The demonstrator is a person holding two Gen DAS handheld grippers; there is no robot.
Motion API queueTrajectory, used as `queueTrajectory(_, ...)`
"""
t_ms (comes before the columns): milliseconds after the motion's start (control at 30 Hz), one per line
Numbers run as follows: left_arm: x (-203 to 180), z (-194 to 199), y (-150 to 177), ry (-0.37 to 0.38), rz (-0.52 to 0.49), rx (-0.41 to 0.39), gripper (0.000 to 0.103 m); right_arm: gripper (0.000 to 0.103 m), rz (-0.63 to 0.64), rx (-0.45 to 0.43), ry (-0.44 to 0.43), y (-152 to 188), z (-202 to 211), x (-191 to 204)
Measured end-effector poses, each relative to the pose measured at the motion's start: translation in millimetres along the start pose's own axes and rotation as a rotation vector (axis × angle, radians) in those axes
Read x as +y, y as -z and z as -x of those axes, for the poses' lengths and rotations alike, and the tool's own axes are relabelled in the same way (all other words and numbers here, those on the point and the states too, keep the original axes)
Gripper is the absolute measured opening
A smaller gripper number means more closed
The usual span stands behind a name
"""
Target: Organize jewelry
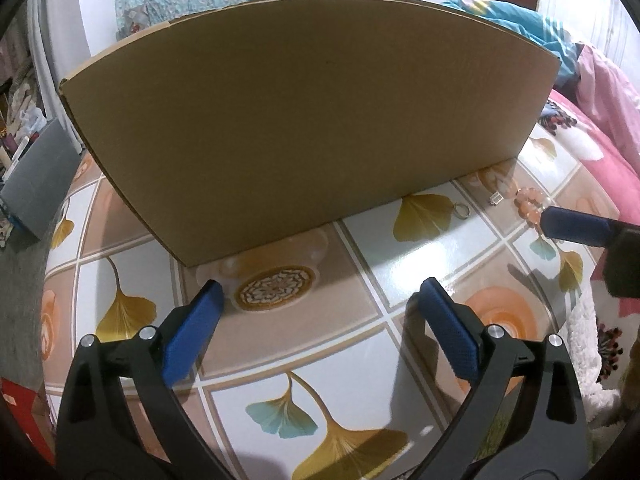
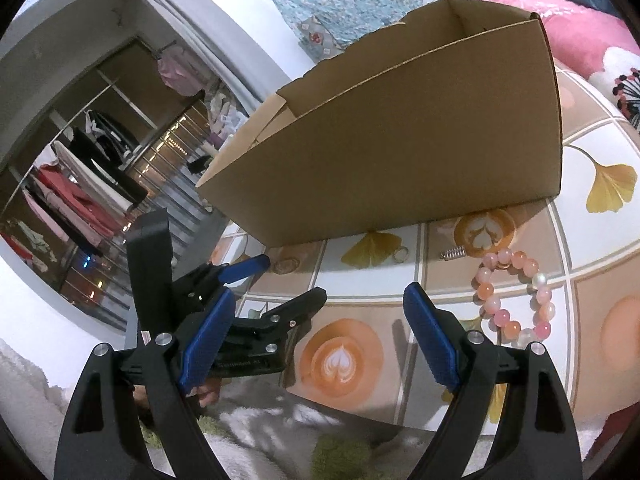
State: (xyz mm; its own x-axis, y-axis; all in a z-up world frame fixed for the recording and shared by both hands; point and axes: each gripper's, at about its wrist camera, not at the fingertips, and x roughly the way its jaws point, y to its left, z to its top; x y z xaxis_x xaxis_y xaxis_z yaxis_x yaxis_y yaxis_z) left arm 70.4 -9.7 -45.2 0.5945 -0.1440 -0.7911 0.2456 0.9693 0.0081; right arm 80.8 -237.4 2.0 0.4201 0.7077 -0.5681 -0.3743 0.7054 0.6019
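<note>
Bead bracelet (image 2: 516,294): pink, peach and pale beads in a loop, flat on the tabletop at right of centre in the right wrist view; in the left wrist view only a short arc shows at the right edge, just past the box corner.
Ring (image 2: 401,254): small metal hoop on the tabletop, just below the box's near wall, left of the bracelet; also at (image 1: 462,211).
Spring-like metal piece (image 2: 452,255): small, between ring and bracelet, apart from both.
Clear round piece (image 1: 240,266): pale, translucent, at the foot of the box in the left wrist view; kind of item not clear.
Cardboard box (image 2: 400,152): brown, open-topped, upright on the tabletop, filling the upper middle of both views; contents not visible.
Tabletop (image 1: 360,264): glossy cover printed with ginkgo leaves, latte cups and a grid of pale lines.
Left gripper (image 1: 320,292): blue-padded fingers spread wide, nothing between them, low over the tabletop just before the clear piece.
Right gripper (image 2: 316,300): fingers spread wide, empty, bracelet just beyond the right finger.
Surroundings: pink floral bedding at right, hanging clothes at left.
</note>
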Motion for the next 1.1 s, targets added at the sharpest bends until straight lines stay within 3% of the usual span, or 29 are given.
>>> queueTrajectory(1100, 0.7, -8.4, -15.1, -0.009, 0.012, 0.047, 0.096, 0.084, -0.007, -0.015, -0.013, -5.8, -1.8, 1.3)
